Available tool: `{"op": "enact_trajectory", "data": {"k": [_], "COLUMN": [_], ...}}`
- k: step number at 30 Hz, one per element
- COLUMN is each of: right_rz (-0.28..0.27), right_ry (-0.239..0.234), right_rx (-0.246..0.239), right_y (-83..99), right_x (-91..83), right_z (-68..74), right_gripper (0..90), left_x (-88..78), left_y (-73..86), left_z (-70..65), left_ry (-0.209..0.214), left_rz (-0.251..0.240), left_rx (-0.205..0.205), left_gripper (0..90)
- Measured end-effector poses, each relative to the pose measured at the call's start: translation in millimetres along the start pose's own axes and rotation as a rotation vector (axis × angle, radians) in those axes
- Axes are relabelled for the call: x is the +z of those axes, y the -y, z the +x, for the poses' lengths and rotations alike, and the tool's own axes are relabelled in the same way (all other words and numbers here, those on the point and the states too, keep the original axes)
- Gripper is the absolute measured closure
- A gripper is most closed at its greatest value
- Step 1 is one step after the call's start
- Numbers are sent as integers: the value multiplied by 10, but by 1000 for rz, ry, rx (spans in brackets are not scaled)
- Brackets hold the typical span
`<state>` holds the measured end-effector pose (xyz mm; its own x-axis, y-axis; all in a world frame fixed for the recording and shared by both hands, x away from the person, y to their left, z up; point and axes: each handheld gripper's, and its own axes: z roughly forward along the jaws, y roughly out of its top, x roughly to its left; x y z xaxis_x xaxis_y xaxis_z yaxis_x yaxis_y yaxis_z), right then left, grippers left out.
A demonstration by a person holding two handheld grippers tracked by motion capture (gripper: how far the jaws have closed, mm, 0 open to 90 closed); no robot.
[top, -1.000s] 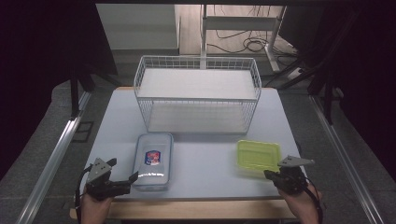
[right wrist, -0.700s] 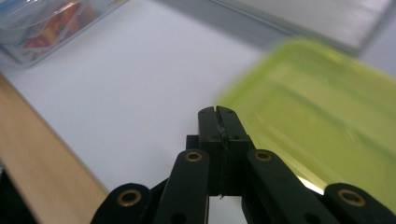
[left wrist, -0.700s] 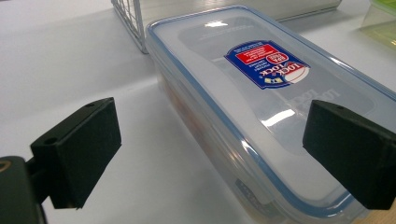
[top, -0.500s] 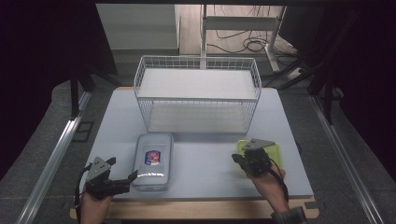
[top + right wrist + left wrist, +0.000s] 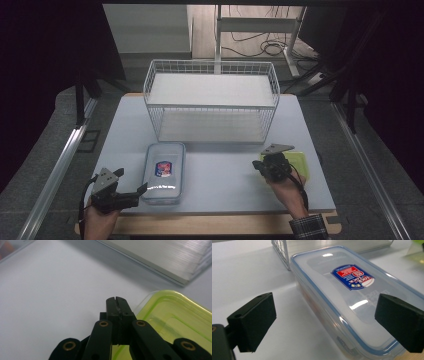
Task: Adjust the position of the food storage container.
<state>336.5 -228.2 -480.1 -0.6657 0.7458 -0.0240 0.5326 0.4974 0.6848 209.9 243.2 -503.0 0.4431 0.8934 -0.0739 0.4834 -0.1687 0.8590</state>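
Two lidded boxes lie on the grey tabletop [image 5: 225, 175] just in front of the white wire basket [image 5: 212, 102], which serves as the landmark. Toward the basket's left front corner lies the clear rectangular plastic container with the blue-rimmed lid and red-and-blue label [image 5: 164, 171], its long axis running from the basket toward the person. The left gripper [image 5: 131, 196] sits at that container's near left corner, fingers [image 5: 253, 320] spread wide and holding nothing, one on either side of the near end without touching it. Toward the basket's right front corner lies the flat lime-green plastic box [image 5: 299, 164]. The right gripper [image 5: 260, 165] hovers at its left edge, fingers [image 5: 117, 305] pressed fully together and gripping nothing, the green box lying just to their right. Judging by this, the right hand is nearer the green box, and those fingers must part before any grasp.
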Motion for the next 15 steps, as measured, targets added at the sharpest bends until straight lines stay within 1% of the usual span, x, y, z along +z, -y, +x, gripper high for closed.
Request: {"op": "enact_trajectory", "data": {"k": [1, 2, 3, 5, 6, 7, 8, 9, 11, 12, 13, 14, 15], "right_rz": [4, 4, 2, 13, 13, 29, 29, 32, 27, 11, 11, 1, -7], "right_ry": [15, 15, 27, 48, 48, 70, 70, 69, 67, 65, 65, 59, 54], "right_rx": [5, 5, 18, 24, 24, 30, 30, 36, 37, 31, 31, 29, 24], "right_y": [32, 32, 64, 89, 89, 120, 120, 135, 145, 141, 141, 139, 139], "right_x": [-38, -38, -65, -79, -79, -72, -72, -71, -83, -109, -109, -123, -135], "right_z": [-40, -40, -87, -129, -129, -164, -164, -178, -174, -142, -142, -123, -102], "right_gripper": [894, 894, 895, 894, 894, 895, 895, 894, 894, 894, 894, 894, 894], "left_x": [-5, -9, -14, -29, -42, -60, -81, -113, -139, -147, -142, -121, -91], "left_y": [0, -3, -8, -16, -20, -26, -29, -29, -8, 13, 38, 60, 78], "left_z": [1, 1, 1, -3, 0, 8, 21, 51, 119, 166, 206, 237, 260], "left_ry": [0, -2, -8, -48, -66, -86, -108, -127, -129, -112, -100, -92, -66], "left_rz": [-2, 0, 7, 24, 31, 37, 36, 37, 44, 59, 78, 105, 137], "left_rx": [1, 0, 4, 29, 42, 55, 60, 60, 34, 23, 22, 22, 20], "left_gripper": [38, 38, 39, 48, 48, 73, 73, 105, 185, 384, 384, 474, 553]}}
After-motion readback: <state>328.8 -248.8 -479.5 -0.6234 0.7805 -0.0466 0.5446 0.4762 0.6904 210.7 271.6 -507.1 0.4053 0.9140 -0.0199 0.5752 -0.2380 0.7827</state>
